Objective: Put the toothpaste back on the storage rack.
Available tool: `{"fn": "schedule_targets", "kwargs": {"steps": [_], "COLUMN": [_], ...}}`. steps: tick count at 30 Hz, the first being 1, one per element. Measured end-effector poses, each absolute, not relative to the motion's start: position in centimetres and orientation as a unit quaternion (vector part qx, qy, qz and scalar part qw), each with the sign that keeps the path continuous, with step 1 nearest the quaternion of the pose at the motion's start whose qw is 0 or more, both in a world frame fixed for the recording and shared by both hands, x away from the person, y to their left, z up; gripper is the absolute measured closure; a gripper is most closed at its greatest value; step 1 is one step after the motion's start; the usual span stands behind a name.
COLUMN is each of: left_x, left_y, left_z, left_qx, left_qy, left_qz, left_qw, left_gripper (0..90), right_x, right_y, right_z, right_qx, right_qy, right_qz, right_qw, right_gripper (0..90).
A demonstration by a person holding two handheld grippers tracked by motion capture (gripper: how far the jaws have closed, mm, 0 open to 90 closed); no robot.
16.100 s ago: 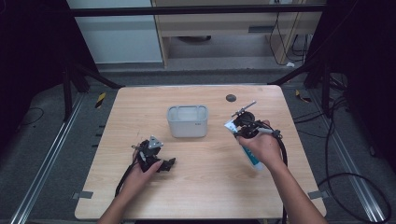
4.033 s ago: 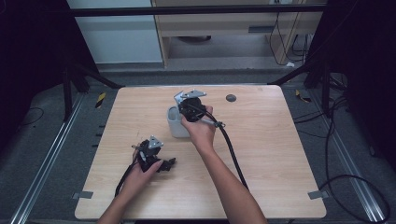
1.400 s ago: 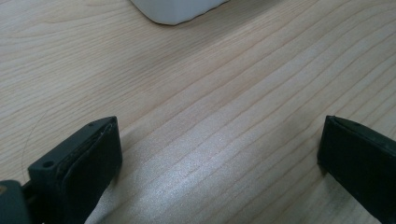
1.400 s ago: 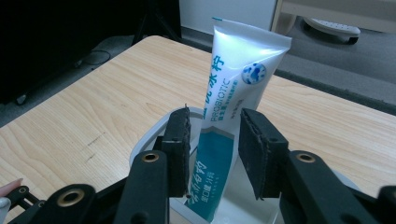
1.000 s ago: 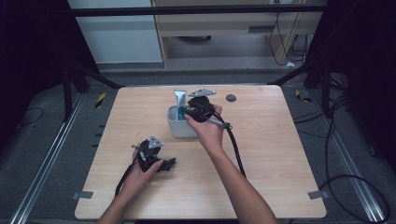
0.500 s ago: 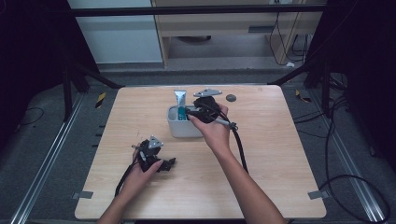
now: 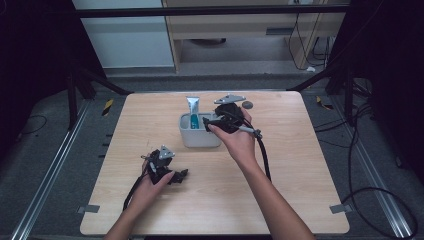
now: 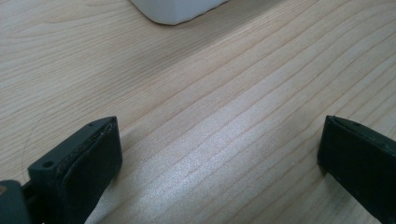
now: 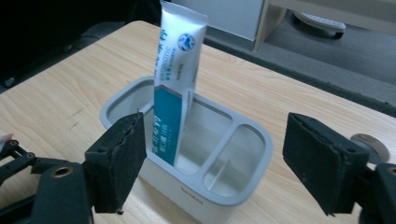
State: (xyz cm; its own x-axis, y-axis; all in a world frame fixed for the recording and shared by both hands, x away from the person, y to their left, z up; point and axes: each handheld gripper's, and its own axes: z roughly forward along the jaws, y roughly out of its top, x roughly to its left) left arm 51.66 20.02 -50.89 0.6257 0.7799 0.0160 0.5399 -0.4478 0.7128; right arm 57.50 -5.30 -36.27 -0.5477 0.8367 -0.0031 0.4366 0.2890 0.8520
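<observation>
Now, tube: a flat toothpaste tube (image 9: 176,79), silver-white at its crimped top and teal lower down, with small print and a round blue emblem.
Tube's place: upright, leaning slightly, in the large compartment of a pale grey holder (image 9: 243,191) near the table's (image 7: 310,165) far edge.
Holder: rounded corners, one large compartment and two smaller ones beside it.
Right gripper (image 9: 212,158): jaws have just been opening; they stand wide, either side of the holder, pads clear of the tube.
Left gripper (image 8: 219,154): jaws spread apart over bare wood, grasping nothing, well apart from the holder.
Other: a small dark round disc (image 7: 247,104) lies beyond the holder.
</observation>
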Motion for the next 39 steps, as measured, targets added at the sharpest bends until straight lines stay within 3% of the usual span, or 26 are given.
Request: {"fn": "schedule_targets", "kwargs": {"steps": [24, 31, 39], "left_x": [51.7, 51.7, 51.7], "left_y": [20.0, 20.0, 20.0], "left_z": [-50.9, -50.9, -50.9], "left_qx": [0.834, 0.834, 0.834], "left_qy": [0.396, 0.395, 0.396], "left_qz": [0.174, 0.174, 0.174], "left_qw": [0.344, 0.344, 0.344], "left_gripper": [0.0, 0.0, 0.0], "right_x": [56.1, 54.9, 53.9], "right_y": [-11.4, -14.4, -17.0], "right_z": [-36.8, -38.4, -40.1], "right_qx": [0.447, 0.459, 0.467], "right_qy": [0.752, 0.750, 0.764], "right_qz": [0.412, 0.398, 0.357], "right_qw": [0.255, 0.262, 0.266], "right_gripper": [10.3, 6.2, 7.7]}}
